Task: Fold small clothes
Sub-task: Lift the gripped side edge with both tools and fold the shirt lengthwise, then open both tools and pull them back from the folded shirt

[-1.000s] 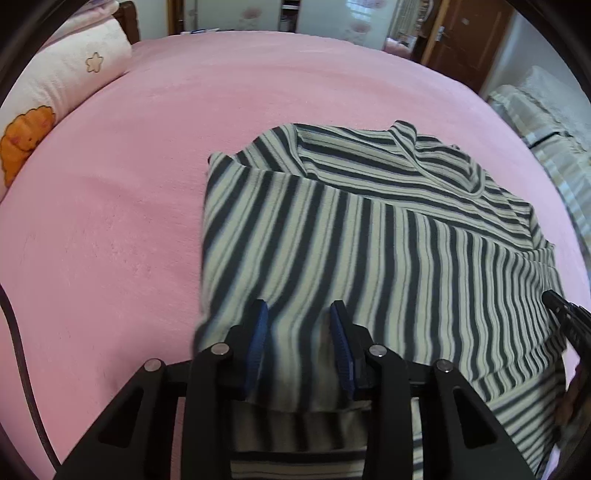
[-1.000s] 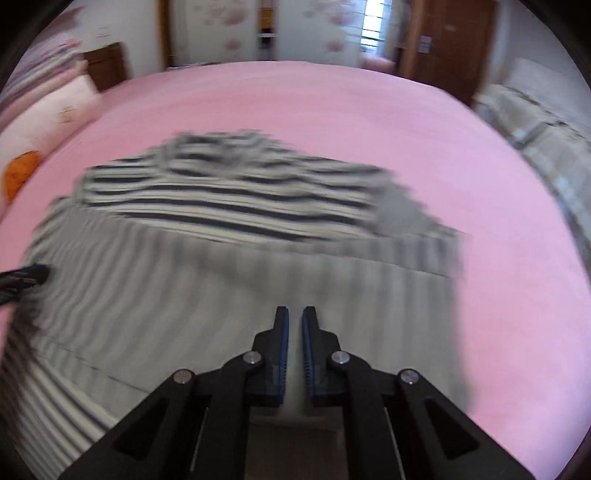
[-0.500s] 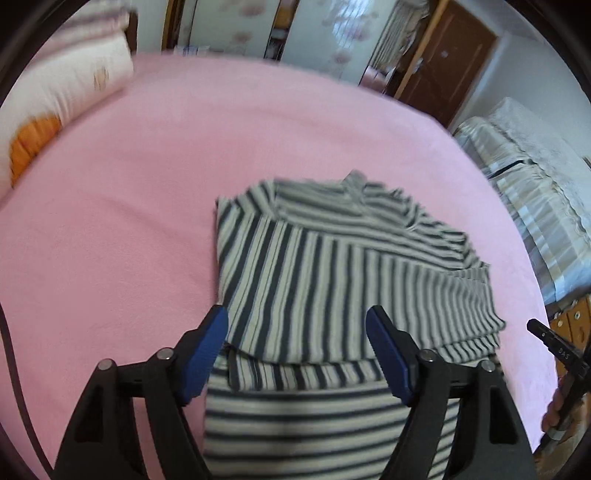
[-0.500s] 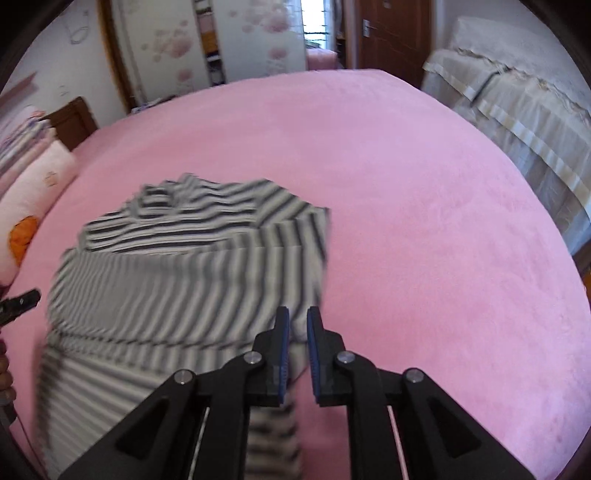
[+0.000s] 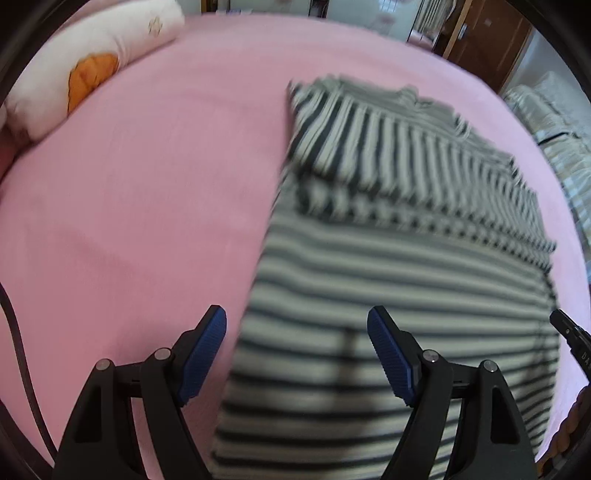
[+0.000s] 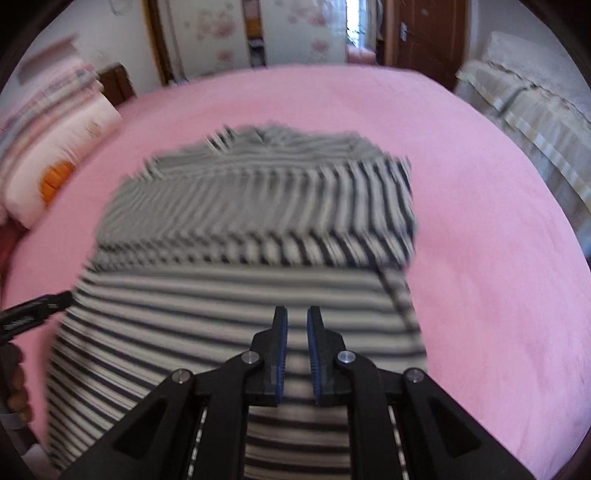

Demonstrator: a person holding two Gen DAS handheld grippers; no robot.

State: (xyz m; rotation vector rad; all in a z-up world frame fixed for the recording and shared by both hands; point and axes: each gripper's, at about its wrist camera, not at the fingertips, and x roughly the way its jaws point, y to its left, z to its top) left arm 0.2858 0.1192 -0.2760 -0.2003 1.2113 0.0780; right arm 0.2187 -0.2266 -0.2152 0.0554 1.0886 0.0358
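— How do the two grippers stand?

— The left gripper (image 5: pixel 296 330), at the bottom of the left wrist view, has its two blue-padded fingers (image 5: pixel 201 354) spread wide. Its jaws have just been opening, and nothing is pinched between them; the cloth lies below the gap. The right gripper (image 6: pixel 296 325), low in the middle of the right wrist view, has its two blue pads drawn almost together with a thin slit left, and no cloth is caught in it.

— And the garment?

— One dark-and-cream striped knit top (image 5: pixel 406 258) lies flat on the pink fleece bed cover (image 5: pixel 147 184). Its far part is folded over the rest, so that the stripes run two ways: across in the near half, lengthwise in the folded band. In the left wrist view it fills the lower right; in the right wrist view (image 6: pixel 240 295) it fills the centre and lower left. Both views are blurred.

— Anything else?

— One white pillow with an orange print (image 5: pixel 88 74) at the upper left, and one brown wooden door (image 6: pixel 424 33) at the top.
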